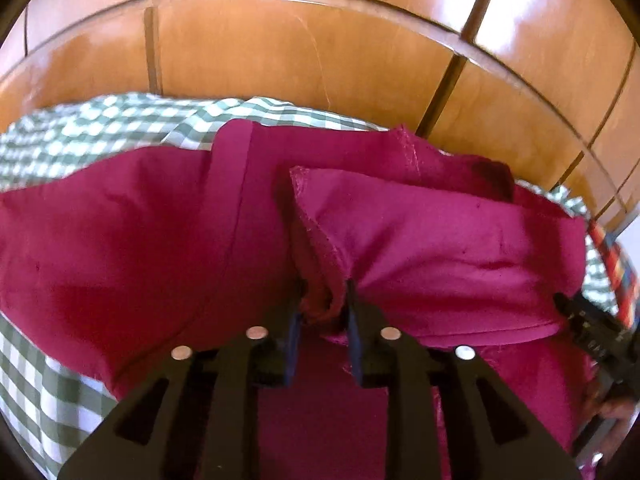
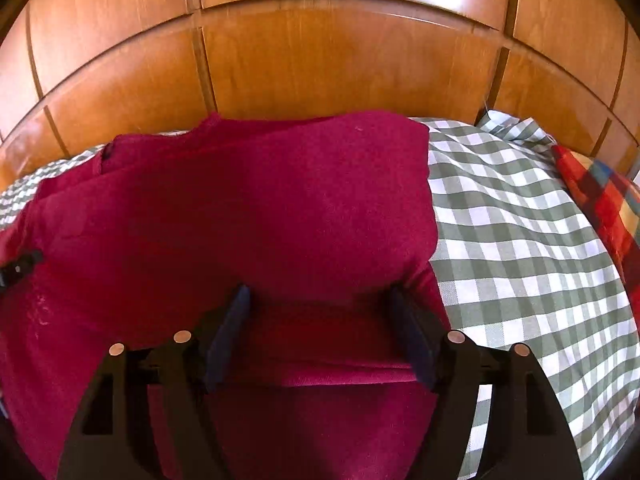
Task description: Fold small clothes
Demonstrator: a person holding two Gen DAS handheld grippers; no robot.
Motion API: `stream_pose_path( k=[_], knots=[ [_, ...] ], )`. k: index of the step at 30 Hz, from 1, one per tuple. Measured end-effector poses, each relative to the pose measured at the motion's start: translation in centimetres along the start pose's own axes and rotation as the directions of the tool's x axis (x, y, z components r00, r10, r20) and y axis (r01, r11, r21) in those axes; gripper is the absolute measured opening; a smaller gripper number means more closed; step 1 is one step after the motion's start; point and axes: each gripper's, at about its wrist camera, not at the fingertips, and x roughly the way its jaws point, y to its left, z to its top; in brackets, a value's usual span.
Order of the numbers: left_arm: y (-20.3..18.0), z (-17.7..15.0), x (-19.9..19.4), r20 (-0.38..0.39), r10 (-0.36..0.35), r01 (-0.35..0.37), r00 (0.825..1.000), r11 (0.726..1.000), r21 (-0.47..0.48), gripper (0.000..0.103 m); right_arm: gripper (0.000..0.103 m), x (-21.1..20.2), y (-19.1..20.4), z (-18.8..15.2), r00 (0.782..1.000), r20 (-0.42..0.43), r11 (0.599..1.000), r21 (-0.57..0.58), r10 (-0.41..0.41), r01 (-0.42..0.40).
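Observation:
A magenta garment (image 1: 120, 240) lies on a green-and-white checked cloth (image 1: 52, 392). My left gripper (image 1: 322, 304) is shut on a bunched fold of the garment's hemmed edge, with part of the garment lifted and folded over to the right. The right gripper's tip (image 1: 580, 320) shows at the right edge of the left wrist view. In the right wrist view the same garment (image 2: 240, 208) fills the middle. My right gripper (image 2: 320, 300) is open, its fingers spread over a folded edge of the garment, holding nothing. The left gripper's tip (image 2: 16, 270) shows at the far left.
A wooden panelled headboard (image 2: 320, 60) stands right behind the cloth. The checked cloth (image 2: 520, 260) spreads to the right of the garment. A red, blue and yellow plaid cloth (image 2: 600, 200) lies at the far right edge.

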Motion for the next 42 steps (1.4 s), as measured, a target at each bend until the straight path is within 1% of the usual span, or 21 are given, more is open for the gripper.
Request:
stream_pose_path(
  k=[1,3,6,8,10,12,13,15,18,19,21,22,24,25,26,31,35,37,38,41,42],
  knots=[
    [0.2,0.1,-0.3,-0.007,-0.009,0.009,1.000,1.000,-0.020,0.037,0.072,0.0,0.1,0.0,1.000,0.002,1.000,-0.003,-0.002,0.002],
    [0.8,-0.3,-1.4,0.002,-0.025,0.025,1.000,0.998,-0.059,0.053,0.072,0.1,0.2,0.0,1.000,0.004,1.000,-0.008,-0.009,0.009],
    [2.6,-1.3,-3.5,0.017,-0.048,0.049,0.999,0.990,-0.136,0.056,0.072,-0.1,0.1,0.0,1.000,-0.001,1.000,-0.010,-0.018,0.018],
    [4.7,-2.1,-5.2,0.046,-0.078,0.086,0.996,0.975,-0.204,0.056,0.076,-0.6,0.5,0.3,0.998,-0.006,0.998,-0.036,-0.056,0.056],
    [7.6,-3.0,-7.7,0.102,-0.082,0.107,0.991,0.957,-0.271,0.060,0.085,-1.8,1.0,0.3,0.995,0.007,0.994,-0.049,-0.095,0.095],
    [10.3,-3.5,-9.7,0.150,-0.044,0.091,0.988,0.941,-0.326,0.076,0.088,-3.4,1.7,0.0,0.998,0.024,0.998,-0.033,-0.050,0.051],
    [12.4,-4.0,-10.8,0.177,-0.008,0.073,0.984,0.928,-0.365,0.078,0.089,-4.0,2.2,-0.4,0.999,0.027,0.999,-0.034,-0.026,0.027],
    [16.0,-4.6,-12.0,0.179,0.044,0.039,0.983,0.899,-0.437,0.078,0.091,-5.3,3.5,-1.3,0.999,0.030,0.999,-0.048,0.026,-0.024],
    [22.5,-5.9,-13.0,0.168,0.119,0.003,0.978,0.808,-0.589,0.078,0.091,-5.9,5.7,-3.1,0.997,0.005,0.992,-0.098,0.080,-0.079],
    [25.0,-6.5,-13.4,0.167,0.142,-0.002,0.976,0.768,-0.641,0.077,0.091,-5.8,6.2,-3.7,0.997,-0.003,0.990,-0.119,0.078,-0.078],
    [28.4,-7.0,-13.8,0.162,0.163,-0.001,0.973,0.709,-0.706,0.075,0.091,-5.0,7.3,-4.9,0.998,-0.031,0.985,-0.160,0.063,-0.067],
    [30.1,-7.3,-14.0,0.164,0.175,0.003,0.971,0.676,-0.737,0.071,0.092,-4.7,7.6,-5.3,0.998,-0.037,0.984,-0.170,0.055,-0.061],
    [32.7,-7.7,-14.4,0.164,0.191,0.006,0.968,0.633,-0.774,0.064,0.099,-4.3,7.9,-5.7,0.998,-0.040,0.982,-0.183,0.039,-0.046],
    [34.1,-7.7,-14.6,0.160,0.210,-0.001,0.964,0.611,-0.792,0.062,0.099,-4.0,7.8,-5.7,0.997,-0.056,0.983,-0.177,0.044,-0.053],
    [35.2,-7.5,-14.8,0.159,0.222,-0.007,0.962,0.600,-0.800,0.062,0.099,-3.7,7.7,-5.6,0.996,-0.068,0.984,-0.166,0.050,-0.061],
    [38.5,-6.0,-14.8,0.134,0.269,-0.045,0.954,0.570,-0.821,0.062,0.099,-3.8,7.9,-6.1,0.997,-0.059,0.985,-0.165,0.049,-0.059],
    [39.5,-4.6,-14.1,0.104,0.282,-0.079,0.954,0.569,-0.819,0.057,0.099,-3.8,8.0,-6.3,0.998,-0.038,0.981,-0.182,0.056,-0.062],
    [40.1,-3.5,-13.5,0.073,0.318,-0.129,0.945,0.570,-0.811,0.051,0.099,-3.7,7.9,-6.3,0.998,-0.038,0.981,-0.184,0.054,-0.060],
    [40.3,-3.2,-13.2,0.072,0.325,-0.135,0.943,0.569,-0.811,0.051,0.099,-3.7,7.9,-6.3,0.998,-0.038,0.981,-0.184,0.052,-0.058],
    [40.7,-2.5,-12.6,0.057,0.354,-0.168,0.933,0.572,-0.803,0.040,0.099,-3.7,7.9,-6.3,0.998,-0.036,0.981,-0.188,0.048,-0.054],
    [40.9,-2.1,-12.1,0.046,0.358,-0.182,0.933,0.577,-0.796,0.030,0.099,-3.7,7.9,-6.2,0.998,-0.036,0.981,-0.189,0.046,-0.052]
  ],
)
